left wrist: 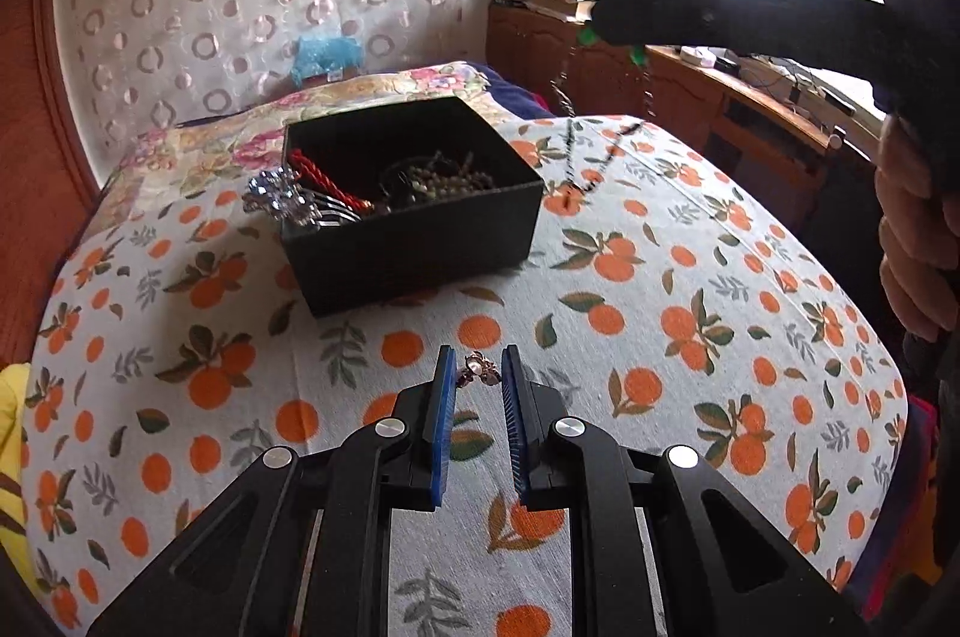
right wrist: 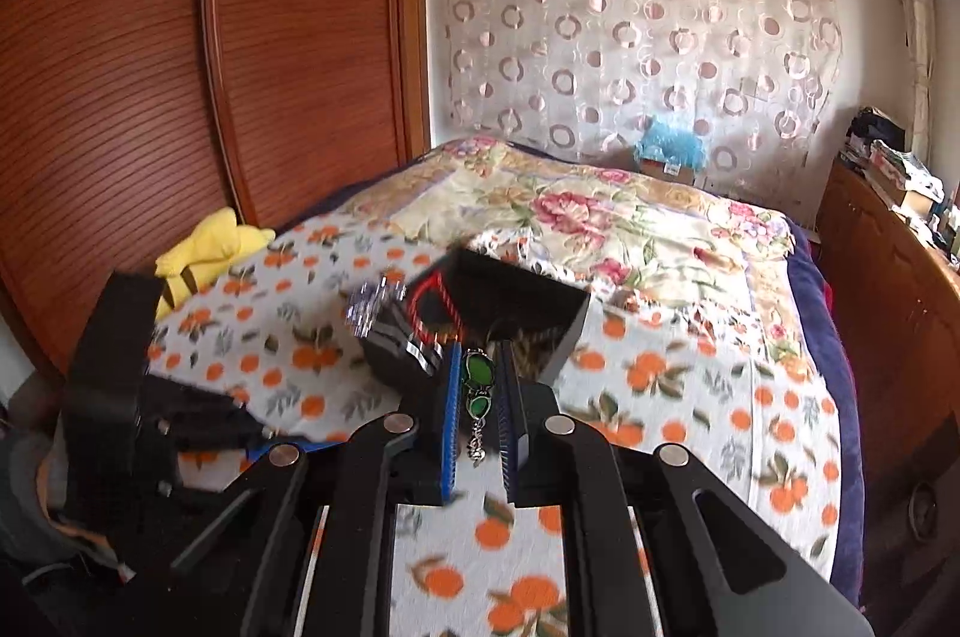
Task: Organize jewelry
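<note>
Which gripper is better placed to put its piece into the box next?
Right. The right gripper already holds the green necklace lifted near the box; the left gripper is low around a small ornament.

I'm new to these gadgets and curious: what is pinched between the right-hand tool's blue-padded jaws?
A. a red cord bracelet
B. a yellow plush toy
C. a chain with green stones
C: the right gripper jaws hold a silver chain with green oval stones above the black jewelry box.
</note>
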`<state>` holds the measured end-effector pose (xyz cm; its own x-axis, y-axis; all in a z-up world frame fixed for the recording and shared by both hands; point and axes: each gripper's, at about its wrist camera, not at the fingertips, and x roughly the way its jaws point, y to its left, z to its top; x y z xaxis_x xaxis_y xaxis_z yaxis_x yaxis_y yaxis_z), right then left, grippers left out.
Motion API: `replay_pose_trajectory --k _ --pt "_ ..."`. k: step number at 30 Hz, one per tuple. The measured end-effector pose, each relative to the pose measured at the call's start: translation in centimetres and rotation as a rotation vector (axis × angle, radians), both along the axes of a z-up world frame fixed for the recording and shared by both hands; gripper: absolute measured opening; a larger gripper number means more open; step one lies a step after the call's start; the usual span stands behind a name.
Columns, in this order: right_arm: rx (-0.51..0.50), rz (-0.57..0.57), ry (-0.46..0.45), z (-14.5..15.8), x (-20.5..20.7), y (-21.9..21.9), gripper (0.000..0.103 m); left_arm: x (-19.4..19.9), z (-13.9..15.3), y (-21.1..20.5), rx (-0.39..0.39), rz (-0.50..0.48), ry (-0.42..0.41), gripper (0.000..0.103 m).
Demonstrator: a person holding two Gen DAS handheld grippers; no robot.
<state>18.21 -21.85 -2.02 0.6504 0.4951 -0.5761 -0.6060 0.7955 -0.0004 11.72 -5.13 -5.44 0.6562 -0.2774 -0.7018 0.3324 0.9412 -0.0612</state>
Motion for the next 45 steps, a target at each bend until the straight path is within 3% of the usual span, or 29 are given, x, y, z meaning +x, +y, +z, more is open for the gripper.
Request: replay_pose_trajectory --k 7,23,28,32,34,39,45 --pt "0.009 0.0 0.034 0.5 3.7 2.0 0.013 0.9 1.3 0.7 -0.013 0.021 -0.031 0.014" --pt "-0.023 -0.058 0.109 -2.7 9.8 3.9 0.013 3.9 3.9 1.6 0.008 0.067 -0.084 0.014" --pt "0.005 -0.041 0.147 -3.2 10.6 3.8 0.014 5.8 5.0 1.9 0.013 0.093 -0.102 0.014" --pt "0.008 -0.048 0.141 -3.4 10.5 3.3 0.016 7.4 5.3 1.9 0.016 0.117 -0.104 0.014" --pt "0.015 -0.053 0.138 -3.5 10.4 2.9 0.022 8.0 5.4 1.8 0.023 0.122 -0.107 0.014" --pt "0.022 -0.068 0.134 -3.8 10.1 1.9 0.022 9.6 5.2 1.4 0.029 0.121 -0.112 0.014" --pt "0.006 -0.116 0.069 -4.1 8.8 0.3 0.022 11.1 4.8 0.9 0.041 0.13 -0.114 0.014"
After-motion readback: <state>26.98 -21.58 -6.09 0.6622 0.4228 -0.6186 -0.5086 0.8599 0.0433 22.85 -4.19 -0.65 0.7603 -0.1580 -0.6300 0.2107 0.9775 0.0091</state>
